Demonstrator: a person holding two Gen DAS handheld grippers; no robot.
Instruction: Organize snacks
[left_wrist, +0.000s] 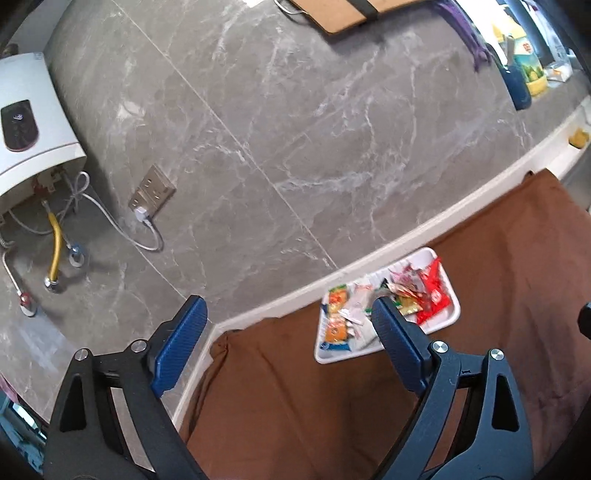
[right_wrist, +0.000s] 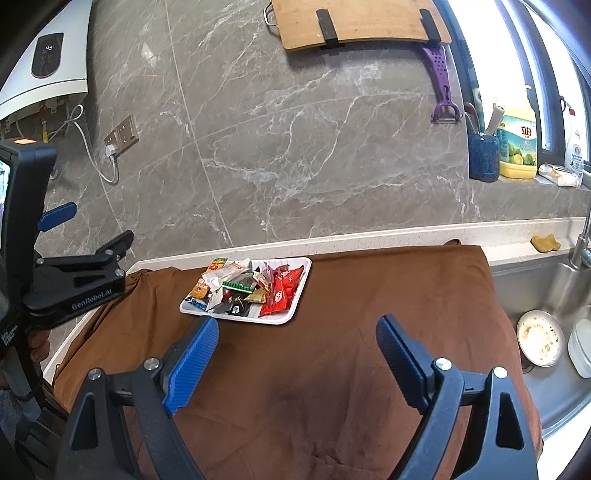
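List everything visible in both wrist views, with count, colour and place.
tray: 1, white, on the cloth near the wall
snack packets: a pile, red, orange, silver, green, in the tray
cloth: 1, brown, over the counter
cutting board: 1, wooden, on the wall
peeler: 1, purple, below the board
sink: 1, steel, right of the cloth
water heater: 1, white, wall at left
left gripper: blue pads, open, empty
right gripper: blue pads, open, empty

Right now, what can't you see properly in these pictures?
- Snack packets, left wrist view: blurred, and a finger of the left gripper covers some.
- Packets at the bottom of the white tray, right wrist view: buried under others.
- Sink, right wrist view: cut off by the edge.
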